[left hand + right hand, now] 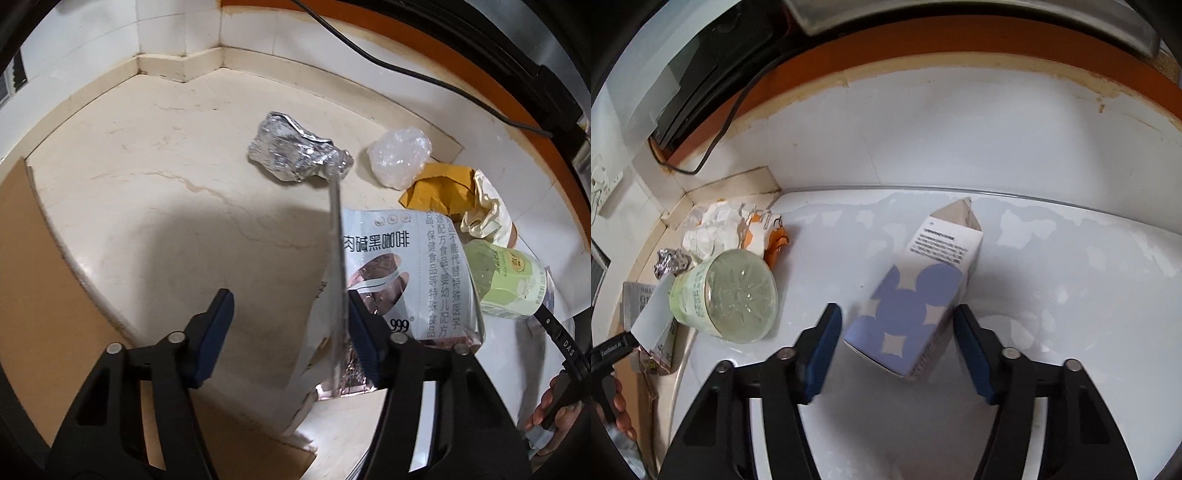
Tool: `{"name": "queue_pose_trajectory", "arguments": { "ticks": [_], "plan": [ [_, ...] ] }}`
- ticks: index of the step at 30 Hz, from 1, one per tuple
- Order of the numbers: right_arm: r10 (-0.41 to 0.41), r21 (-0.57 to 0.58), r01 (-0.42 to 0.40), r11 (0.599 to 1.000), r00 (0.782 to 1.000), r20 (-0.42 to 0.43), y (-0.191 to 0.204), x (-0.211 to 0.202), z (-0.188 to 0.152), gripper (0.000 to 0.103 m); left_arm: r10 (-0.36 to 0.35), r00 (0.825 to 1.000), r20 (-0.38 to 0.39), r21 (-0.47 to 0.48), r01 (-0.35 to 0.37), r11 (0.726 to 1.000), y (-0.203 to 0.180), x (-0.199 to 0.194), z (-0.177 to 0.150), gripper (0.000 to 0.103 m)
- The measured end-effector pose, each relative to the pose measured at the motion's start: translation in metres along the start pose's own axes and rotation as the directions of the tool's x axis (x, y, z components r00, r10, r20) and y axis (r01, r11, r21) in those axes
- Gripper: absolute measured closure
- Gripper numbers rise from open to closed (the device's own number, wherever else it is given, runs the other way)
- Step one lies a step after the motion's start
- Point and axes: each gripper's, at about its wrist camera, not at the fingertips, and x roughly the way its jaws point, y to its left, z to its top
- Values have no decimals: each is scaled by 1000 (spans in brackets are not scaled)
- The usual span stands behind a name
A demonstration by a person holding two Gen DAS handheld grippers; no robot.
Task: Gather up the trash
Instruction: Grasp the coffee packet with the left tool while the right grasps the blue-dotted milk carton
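My left gripper (291,328) is open above the cream floor; a thin white card (338,280) stands on edge against its right finger, over a silver coffee pouch (417,277). Beyond lie crumpled foil (295,151), a clear plastic wad (400,155), a yellow-and-cream wrapper (454,199) and a green-labelled bottle (506,284). My right gripper (895,343) is open on either side of a white carton with purple shapes (916,306), which lies on a white surface. The green bottle (731,295) and crumpled white-and-orange paper (738,229) lie to its left.
A brown cardboard sheet (40,280) covers the floor at left and under my left gripper. A black cable (388,62) runs along the orange wall band. Tiled wall corner at the back. The left gripper also shows at the right wrist view's left edge (613,350).
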Motion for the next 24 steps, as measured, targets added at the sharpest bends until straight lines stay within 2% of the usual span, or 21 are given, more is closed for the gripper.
{"name": "queue_pose_trajectory", "arguments": {
  "ticks": [6,9,10,12,19,24],
  "plan": [
    [-5,0,5,1000,1000,21,-2,-4,-4,46,1,1000,6,16,-1,1000,-9,8,0,57],
    [-19,-9,19,1000,999,33,-2,-6,-7,49,-5,1000,10,19,5,1000,-11,8,0,75],
    [-19,-11,19,1000,999,33,-2,-6,-7,50,-6,1000,10,17,6,1000,-11,7,0,84],
    [-15,-4,15,1000,999,35,-4,-7,-8,51,8,1000,21,14,-9,1000,-10,5,-2,93],
    [0,-2,1,1000,999,44,-4,-8,-8,57,52,995,83,11,-53,999,-11,-10,-10,97],
    [8,-20,-7,1000,999,53,-1,-18,-14,67,83,987,136,34,-88,996,-19,-32,-14,97]
  ]
}}
